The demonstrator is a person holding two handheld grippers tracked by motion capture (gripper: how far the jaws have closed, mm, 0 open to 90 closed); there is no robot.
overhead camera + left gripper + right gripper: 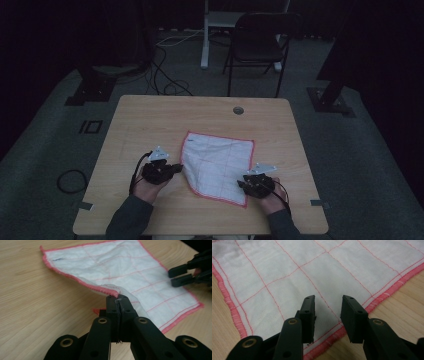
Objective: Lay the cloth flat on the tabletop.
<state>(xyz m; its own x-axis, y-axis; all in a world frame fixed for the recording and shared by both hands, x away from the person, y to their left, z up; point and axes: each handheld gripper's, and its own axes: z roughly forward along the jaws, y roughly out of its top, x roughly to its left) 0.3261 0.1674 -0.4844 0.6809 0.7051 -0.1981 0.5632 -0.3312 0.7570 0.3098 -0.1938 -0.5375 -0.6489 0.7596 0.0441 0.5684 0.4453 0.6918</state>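
On the wooden worktop (pixel 150 120) the left claw (pixel 119 300) pinches the cloth (pixel 220 160) edge; the right claw (pixel 327 307) gapes, so pulling may drag it askew

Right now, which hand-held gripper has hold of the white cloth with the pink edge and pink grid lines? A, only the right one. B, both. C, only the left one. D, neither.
C: in the left gripper view the left hand-held gripper is shut on a raised fold of the white cloth with the pink stitched edge, while the right hand-held gripper stands open over the cloth with nothing between its jaws.
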